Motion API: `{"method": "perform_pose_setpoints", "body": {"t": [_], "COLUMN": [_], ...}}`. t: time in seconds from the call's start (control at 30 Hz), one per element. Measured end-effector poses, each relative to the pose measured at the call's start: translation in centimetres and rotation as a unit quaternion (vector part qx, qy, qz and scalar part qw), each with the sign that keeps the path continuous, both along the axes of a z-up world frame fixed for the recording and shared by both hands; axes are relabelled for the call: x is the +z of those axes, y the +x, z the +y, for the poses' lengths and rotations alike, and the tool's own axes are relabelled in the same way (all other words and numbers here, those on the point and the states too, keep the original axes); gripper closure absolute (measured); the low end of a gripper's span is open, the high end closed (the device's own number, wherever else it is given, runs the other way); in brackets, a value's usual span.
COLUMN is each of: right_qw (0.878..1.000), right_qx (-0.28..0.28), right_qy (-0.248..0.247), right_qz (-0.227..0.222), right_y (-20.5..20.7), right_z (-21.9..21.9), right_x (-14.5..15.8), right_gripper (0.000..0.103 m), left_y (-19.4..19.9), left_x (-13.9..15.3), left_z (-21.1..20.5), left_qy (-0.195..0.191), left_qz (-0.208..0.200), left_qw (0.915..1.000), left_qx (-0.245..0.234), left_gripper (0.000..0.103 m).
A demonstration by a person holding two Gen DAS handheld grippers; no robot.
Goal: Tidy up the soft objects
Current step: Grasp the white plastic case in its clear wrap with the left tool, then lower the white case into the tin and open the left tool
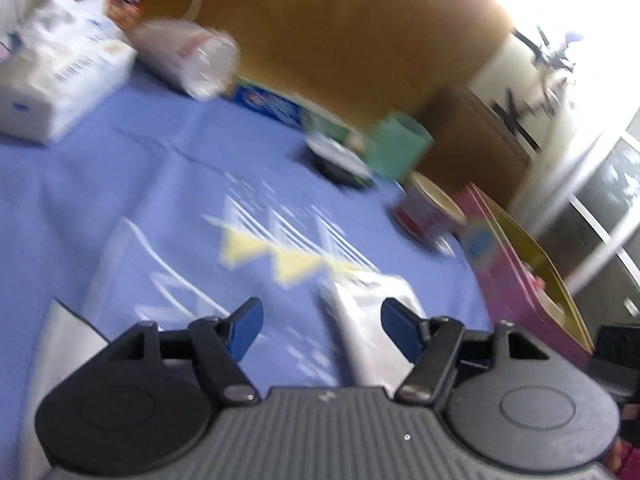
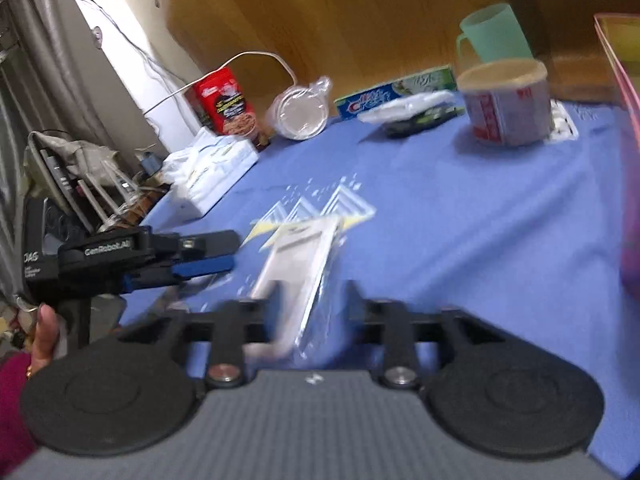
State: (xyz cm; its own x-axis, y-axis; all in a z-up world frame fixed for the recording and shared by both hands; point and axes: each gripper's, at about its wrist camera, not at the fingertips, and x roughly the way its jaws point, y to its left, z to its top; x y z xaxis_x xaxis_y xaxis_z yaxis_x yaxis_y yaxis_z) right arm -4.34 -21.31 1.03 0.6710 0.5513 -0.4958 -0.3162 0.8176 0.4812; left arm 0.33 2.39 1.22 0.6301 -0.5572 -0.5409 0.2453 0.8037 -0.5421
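Note:
A flat white packet in clear plastic (image 2: 300, 264) lies on the blue cloth (image 2: 460, 220). My right gripper (image 2: 312, 300) is open, with its blurred fingers on either side of the packet's near end. My left gripper (image 1: 316, 320) is open; the same packet (image 1: 368, 320) lies by its right finger. The left gripper also shows in the right wrist view (image 2: 208, 256), at the left of the packet. A white tissue pack (image 1: 52, 80) sits at the far left, and it also shows in the right wrist view (image 2: 208, 172).
Along the wooden back wall stand a red can (image 2: 226, 100), a bagged stack of clear cups (image 2: 300, 112), a toothpaste box (image 2: 384, 98), a dark tray (image 2: 416, 114), a green mug (image 2: 492, 36) and a noodle cup (image 2: 508, 104). A pink box (image 1: 520, 276) stands at the right.

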Motion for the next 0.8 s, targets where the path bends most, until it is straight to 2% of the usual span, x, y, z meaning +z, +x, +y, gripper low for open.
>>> {"method": "perform_pose_setpoints", "body": {"t": [0.07,0.13,0.17,0.2,0.27,0.33,0.4,0.5,0.63,0.8], "right_qw": [1.000,0.999,0.998,0.997,0.996,0.995,0.993,0.987,0.973,0.960], "right_qx": [0.021,0.031,0.039,0.044,0.047,0.047,0.030,-0.010,-0.086,-0.177], "right_qy": [0.001,-0.023,-0.041,-0.053,-0.056,-0.055,-0.058,-0.070,-0.092,-0.090], "right_qz": [-0.002,-0.019,-0.031,-0.037,-0.050,-0.072,-0.099,-0.146,-0.193,-0.195], "right_y": [-0.3,-0.3,-0.1,0.0,0.0,-0.7,-1.4,-2.7,-4.0,-4.7], "right_z": [0.5,1.8,2.6,3.5,3.5,2.3,1.0,-1.9,-6.2,-13.3], "right_x": [-0.5,-0.5,-0.6,-0.6,-0.6,-0.3,0.5,2.1,4.4,5.6], "right_gripper": [0.047,0.048,0.052,0.067,0.071,0.077,0.078,0.078,0.078,0.077], "left_y": [-0.6,-1.3,-1.5,-1.5,-1.3,-0.7,-0.2,1.0,2.9,5.0], "left_x": [0.0,-0.2,-0.3,-0.2,0.3,1.1,2.5,5.0,8.2,9.0], "left_z": [-1.3,-2.4,-2.9,-3.3,-3.8,-4.2,-5.4,-8.6,-15.3,-23.6], "left_qy": [-0.010,-0.004,-0.003,-0.001,0.010,-0.002,-0.017,-0.018,-0.021,-0.023], "left_qz": [0.014,0.007,0.004,0.006,0.015,0.022,0.012,-0.021,-0.068,-0.081], "left_qw": [0.9997,0.9998,0.9998,0.9998,0.9998,0.9996,0.9992,0.9969,0.9881,0.9782], "left_qx": [-0.016,-0.017,-0.020,-0.018,-0.007,-0.015,-0.033,-0.073,-0.137,-0.190], "left_gripper": [0.037,0.039,0.044,0.044,0.044,0.047,0.048,0.048,0.048,0.048]}}
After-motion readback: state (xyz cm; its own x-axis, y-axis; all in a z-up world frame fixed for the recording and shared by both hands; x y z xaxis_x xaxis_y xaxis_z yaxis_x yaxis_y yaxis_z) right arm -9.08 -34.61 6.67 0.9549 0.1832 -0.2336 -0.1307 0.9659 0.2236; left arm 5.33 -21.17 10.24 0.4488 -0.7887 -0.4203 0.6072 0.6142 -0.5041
